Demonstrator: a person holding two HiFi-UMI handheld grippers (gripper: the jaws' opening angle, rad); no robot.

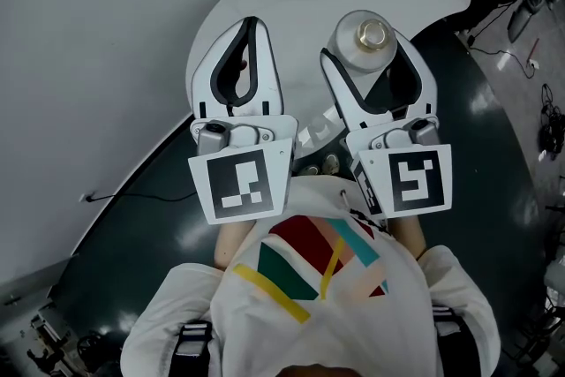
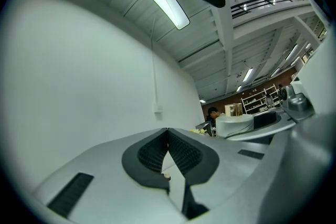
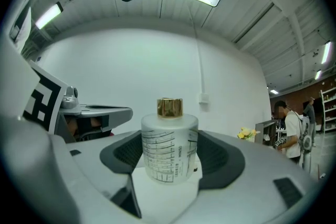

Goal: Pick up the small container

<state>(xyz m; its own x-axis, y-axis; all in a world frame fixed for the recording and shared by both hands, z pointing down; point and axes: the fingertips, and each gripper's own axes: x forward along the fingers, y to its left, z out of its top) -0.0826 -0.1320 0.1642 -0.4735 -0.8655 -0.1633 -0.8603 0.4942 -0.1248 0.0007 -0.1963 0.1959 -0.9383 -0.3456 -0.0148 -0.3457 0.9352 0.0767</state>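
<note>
Small container [image 3: 169, 157]: frosted bottle with a gold cap, upright on the white table [image 1: 291, 31]. It stands between the jaws of the right hand-held gripper [image 1: 369, 57], which are closed against its sides. Left hand-held gripper [image 2: 168, 131]: jaws together, holding nothing. The right gripper view alone shows the printed grid lines on the bottle. Surroundings: white wall [image 3: 157, 65] and dark floor [image 1: 494, 154].

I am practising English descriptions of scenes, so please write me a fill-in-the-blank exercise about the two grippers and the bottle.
1. The frosted bottle stands ___ the jaws of the right gripper.
2. Its cap is ___ in colour.
3. The left gripper is ___ and holds nothing.
Missing words: between; gold; shut.
</note>
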